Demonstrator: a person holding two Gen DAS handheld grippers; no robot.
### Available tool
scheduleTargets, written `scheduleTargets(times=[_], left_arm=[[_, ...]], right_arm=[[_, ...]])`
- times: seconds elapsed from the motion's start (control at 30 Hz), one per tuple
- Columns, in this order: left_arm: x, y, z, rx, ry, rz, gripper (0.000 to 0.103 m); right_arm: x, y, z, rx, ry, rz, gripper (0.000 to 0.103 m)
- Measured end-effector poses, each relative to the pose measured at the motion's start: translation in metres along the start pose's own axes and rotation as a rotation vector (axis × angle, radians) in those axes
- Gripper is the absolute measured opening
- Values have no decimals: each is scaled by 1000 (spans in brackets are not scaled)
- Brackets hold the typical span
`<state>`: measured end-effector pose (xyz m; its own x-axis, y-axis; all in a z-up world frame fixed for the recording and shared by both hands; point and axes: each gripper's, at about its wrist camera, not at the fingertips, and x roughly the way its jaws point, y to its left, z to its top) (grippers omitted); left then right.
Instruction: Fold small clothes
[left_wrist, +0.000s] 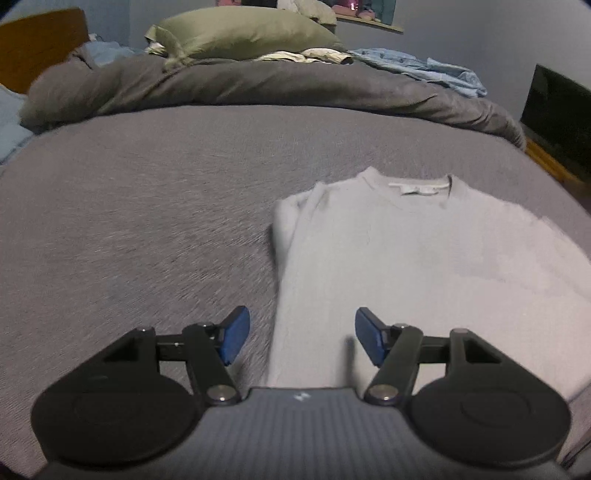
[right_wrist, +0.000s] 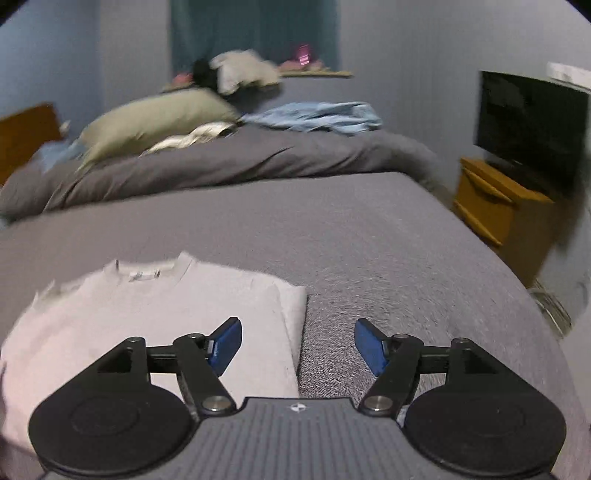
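both tools (left_wrist: 302, 336) (right_wrist: 297, 341) empty above sweater (left_wrist: 406, 258)

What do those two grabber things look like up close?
Both look alike. The left gripper and right gripper each have two flat blue pads on black jointed bars with silver pivot screws, big round black discs at the sides, and a ribbed grey body with a tiny white mark.

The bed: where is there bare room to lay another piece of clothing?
Bare grey bedspread lies on both sides of the pale sweater and between its collar and the rumpled duvet. Past that it is crowded: an olive pillow and blue clothes lie on the duvet.
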<state>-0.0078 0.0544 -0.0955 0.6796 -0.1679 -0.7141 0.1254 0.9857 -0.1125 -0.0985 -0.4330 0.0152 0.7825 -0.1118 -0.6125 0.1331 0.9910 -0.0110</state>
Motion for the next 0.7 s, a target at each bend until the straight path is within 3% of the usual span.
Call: scheduleTargets(times=[0.1, 0.2, 0.33, 0.47, 0.6, 0.7], left_arm=[[24, -1, 24, 26, 7, -57, 62], [49, -8, 48, 67, 8, -54, 65], [83, -18, 68, 121, 21, -37, 65], [108, -32, 71, 240, -4, 0, 65], [123, -43, 67, 363, -7, -32, 65], [134, -36, 65, 328, 31, -62, 54]], right_arm=[[19, -4, 3, -58, 28, 10, 71], [45, 0, 2, -39, 81, 29, 71], [79, 28, 0, -124, 116, 37, 71], [102, 45, 0, -226, 93, -39, 72], [120, 37, 2, -194, 82, -56, 73], [135, 26, -1, -133, 136, -52, 71]])
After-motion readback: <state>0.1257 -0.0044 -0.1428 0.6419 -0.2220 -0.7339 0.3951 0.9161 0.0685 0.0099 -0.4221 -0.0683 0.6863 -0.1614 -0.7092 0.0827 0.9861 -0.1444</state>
